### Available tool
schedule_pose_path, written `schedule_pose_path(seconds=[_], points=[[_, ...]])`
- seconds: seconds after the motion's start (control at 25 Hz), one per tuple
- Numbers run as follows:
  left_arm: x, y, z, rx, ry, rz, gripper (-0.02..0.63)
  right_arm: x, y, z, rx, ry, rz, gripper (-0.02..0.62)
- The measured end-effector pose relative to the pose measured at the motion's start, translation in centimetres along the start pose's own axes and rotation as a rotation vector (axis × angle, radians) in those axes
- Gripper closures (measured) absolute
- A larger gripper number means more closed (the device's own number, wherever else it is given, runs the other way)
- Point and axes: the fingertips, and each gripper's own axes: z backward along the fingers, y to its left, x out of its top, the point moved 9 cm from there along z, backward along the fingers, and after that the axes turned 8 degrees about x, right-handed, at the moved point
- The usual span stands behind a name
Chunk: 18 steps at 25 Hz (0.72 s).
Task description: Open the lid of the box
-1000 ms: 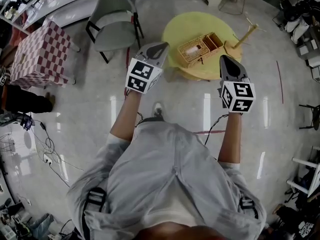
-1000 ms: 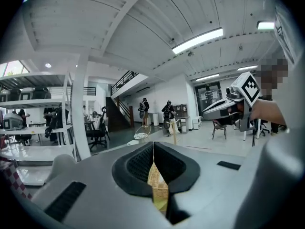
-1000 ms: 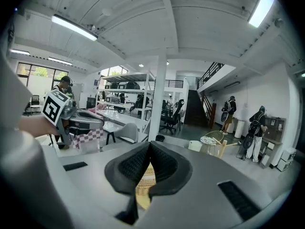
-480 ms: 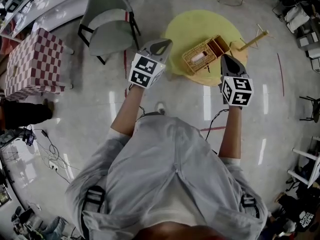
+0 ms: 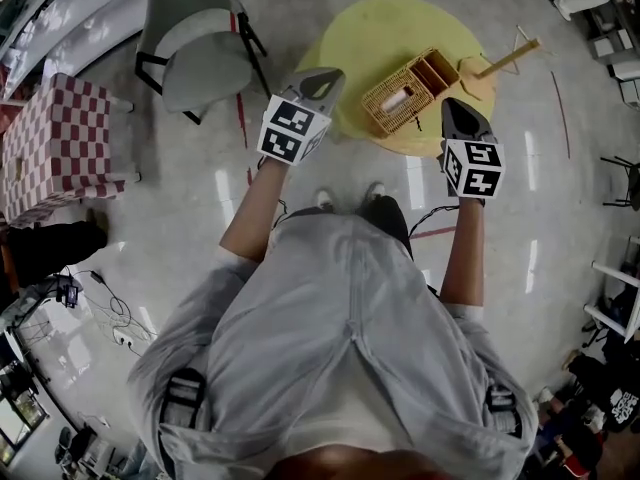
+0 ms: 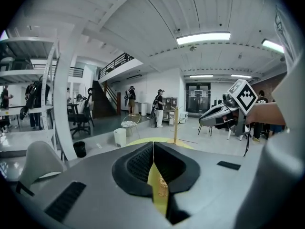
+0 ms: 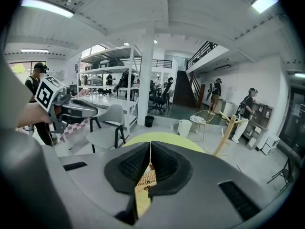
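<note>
A woven wicker box (image 5: 408, 90) sits on the round yellow table (image 5: 375, 33), near its front edge; a pale patch shows on its top. My left gripper (image 5: 323, 76) hovers at the table's left front edge, left of the box, jaws shut and empty. On the other side my right gripper (image 5: 453, 106) is just in front of the box's right end, also shut with nothing held. In the right gripper view a strip of the box (image 7: 148, 178) shows below the closed pads (image 7: 136, 163). The left gripper view shows only the table (image 6: 138, 141) past its closed pads (image 6: 138, 162).
A wooden stick on a stand (image 5: 505, 60) rises at the table's right edge. A grey chair (image 5: 200, 53) stands left of the table, and a red checkered block (image 5: 55, 143) lies further left. Cables (image 5: 110, 308) trail on the floor at left. People stand far off.
Both grippers have come forward and down toward the table. The person has stepped closer, so the table and box sit nearer the gripper tips. Jaws stayed shut.
</note>
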Motion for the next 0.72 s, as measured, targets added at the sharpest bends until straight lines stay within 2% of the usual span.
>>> schedule_pose_path(seconds=[0.28,0.72], points=[[-1.1,-1.2,-2.4,-0.018,0.042,0.019,0.577,-3.8,-1.9,-1.6,0.017,0.086,-0.035,0.549],[-4.8,-3.3,-4.7,-0.010,0.156,0.053,0.577,-10.2,-3.7,-5.2,0.105,0.210,-0.093,0.498]])
